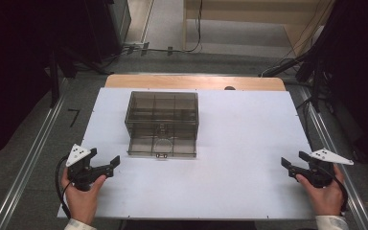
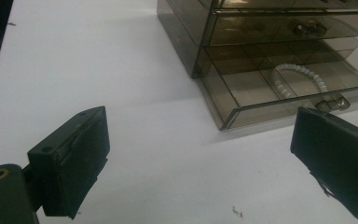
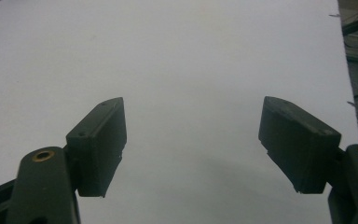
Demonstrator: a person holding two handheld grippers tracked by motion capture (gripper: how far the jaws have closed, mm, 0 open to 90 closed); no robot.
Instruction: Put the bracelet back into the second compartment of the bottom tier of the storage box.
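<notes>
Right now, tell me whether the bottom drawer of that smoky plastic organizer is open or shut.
Open. The bottom drawer juts out past the organizer front, and a white bead bracelet lies in it.

Bare white table [image 1: 249, 158] lay across lower and right frame; passage was blocked upper-centre by the drawer cabinet [image 1: 162, 123].

The left gripper [image 2: 200, 154] is held low over the white table [image 2: 98, 56], its two black jaws spread wide with nothing between them; a smoky clear drawer box [image 2: 223, 32] is seen ahead to the right; its bottom drawer [image 2: 242, 88] is pulled out, and a white bead bracelet [image 2: 298, 77] is seen lying inside; a metal pull [image 2: 333, 102] is fixed on the drawer front, just beyond the right jaw.
</notes>
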